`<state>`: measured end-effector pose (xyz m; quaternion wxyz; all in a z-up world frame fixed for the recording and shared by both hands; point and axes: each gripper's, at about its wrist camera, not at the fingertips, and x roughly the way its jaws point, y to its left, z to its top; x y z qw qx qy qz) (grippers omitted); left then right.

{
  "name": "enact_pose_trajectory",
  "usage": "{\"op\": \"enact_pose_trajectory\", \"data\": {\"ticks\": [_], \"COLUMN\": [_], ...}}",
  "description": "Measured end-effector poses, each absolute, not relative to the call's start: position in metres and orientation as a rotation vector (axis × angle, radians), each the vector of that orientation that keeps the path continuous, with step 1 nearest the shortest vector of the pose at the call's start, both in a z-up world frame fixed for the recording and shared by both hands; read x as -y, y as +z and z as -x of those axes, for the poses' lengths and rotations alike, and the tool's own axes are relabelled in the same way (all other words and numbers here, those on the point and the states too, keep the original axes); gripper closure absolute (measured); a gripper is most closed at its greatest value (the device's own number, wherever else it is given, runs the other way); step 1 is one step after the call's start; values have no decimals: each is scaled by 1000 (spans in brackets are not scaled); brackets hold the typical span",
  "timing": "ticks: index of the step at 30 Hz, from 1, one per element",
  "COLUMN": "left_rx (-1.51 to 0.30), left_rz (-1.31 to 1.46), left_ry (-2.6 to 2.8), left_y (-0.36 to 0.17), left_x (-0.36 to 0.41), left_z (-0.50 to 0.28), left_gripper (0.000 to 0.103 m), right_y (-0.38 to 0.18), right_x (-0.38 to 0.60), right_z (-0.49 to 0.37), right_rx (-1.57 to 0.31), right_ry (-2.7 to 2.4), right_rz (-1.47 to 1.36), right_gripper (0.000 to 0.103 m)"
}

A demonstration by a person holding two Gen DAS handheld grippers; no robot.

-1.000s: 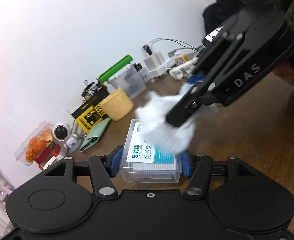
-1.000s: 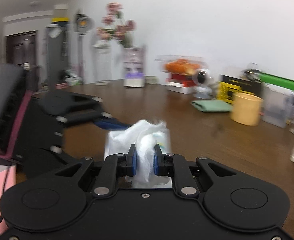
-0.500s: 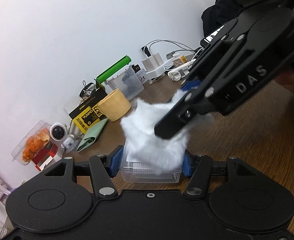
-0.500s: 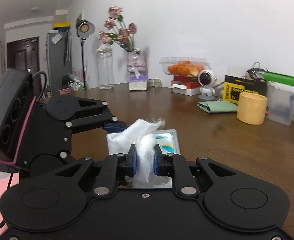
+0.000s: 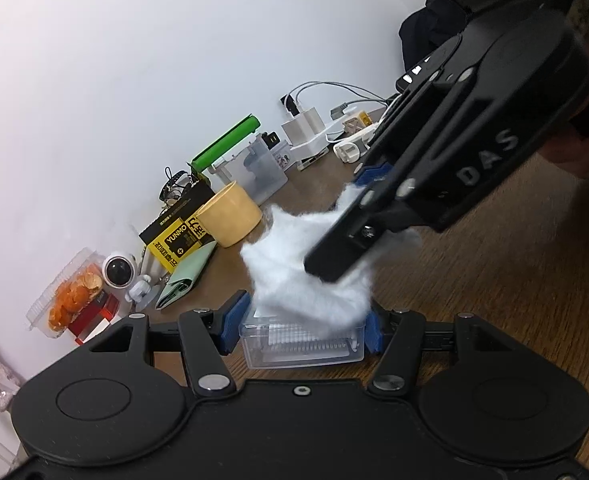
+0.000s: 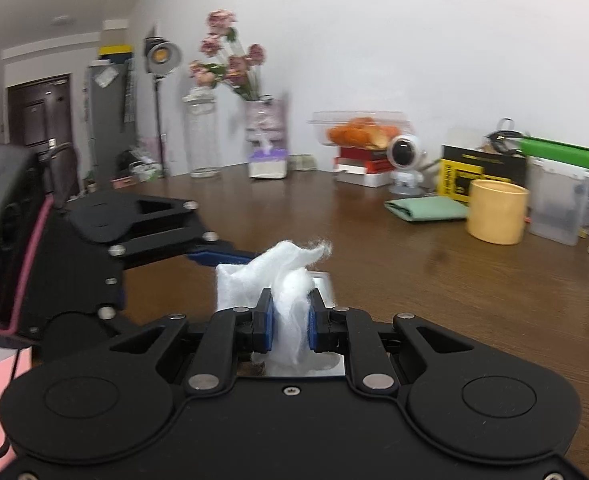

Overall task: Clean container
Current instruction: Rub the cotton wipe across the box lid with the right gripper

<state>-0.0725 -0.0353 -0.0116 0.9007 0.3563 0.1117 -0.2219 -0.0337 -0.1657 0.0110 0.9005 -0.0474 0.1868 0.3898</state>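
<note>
On my left wrist feed, the left gripper [image 5: 300, 326] has its jaws clamped on the two sides of a small clear plastic rectangular container [image 5: 302, 346], which sits on the brown wooden bench [image 5: 494, 280]; the blue pads [image 5: 232, 320] press against the box walls. The right gripper [image 5: 358, 236] comes in from the upper right, tilted down over the box, with its jaws closed on a fluffy white cotton wad [image 5: 294, 280]. The wad lies on the container's lid and covers most of it, so only the near edge and the front wall with its row of white sticks show.

On my right wrist feed, the white cotton wad [image 6: 288, 300] is pinched between the right gripper's [image 6: 289, 320] blue pads [image 6: 268, 322], bunched up and spilling forward and left over the clear container [image 6: 324, 282], of which I can only see a corner of the lid. The left gripper [image 6: 218, 256] reaches in from the left, one blue fingertip touching the box side.

Farther back along the white wall stand a pale yellow cylindrical cup [image 5: 230, 214], a black and yellow cardboard box [image 5: 174, 236], a folded mint-green pouch [image 5: 182, 280], a small white astronaut-shaped figure [image 5: 120, 274], a clear clamshell pack of orange fruit [image 5: 70, 296] and a frosted plastic bin with a green lid [image 5: 254, 164], all well apart from the grippers. A vase of pink flowers [image 6: 230, 64] stands at the far end of the bench.
</note>
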Motion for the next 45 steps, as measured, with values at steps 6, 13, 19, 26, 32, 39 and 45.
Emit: {"op": "enact_pose_trajectory", "data": {"ticks": [6,13,19,26,32,39,45], "left_rx": [-231,-206,-206,-206,-206,-203,-201], "left_rz": [-784,-847,-848,-849,-848,-850,-851], "left_ry": [-474,-484,-481,-483,-488,-492,-495], "left_y": [-17,-24,-26,-26,-23,-24,-24], "left_x": [41,46,46,46,43,44,44], "left_z": [75,79,79,80,75,76,78], "left_gripper": [46,46,46,46,46,46,46], "right_y": [9,13,9,9,12,11,10], "right_x": [178,169,173,185,168,182,185], "right_z": [23,20,31,7,36,28,5], "right_rx": [-453,-408,-429,-438,-342,-444,-472], "right_ry": [673,798,800,670,890,770,650], "right_rz": [90,64,132,77,157,150,109], "right_gripper": [86,86,86,86,86,86,86]}}
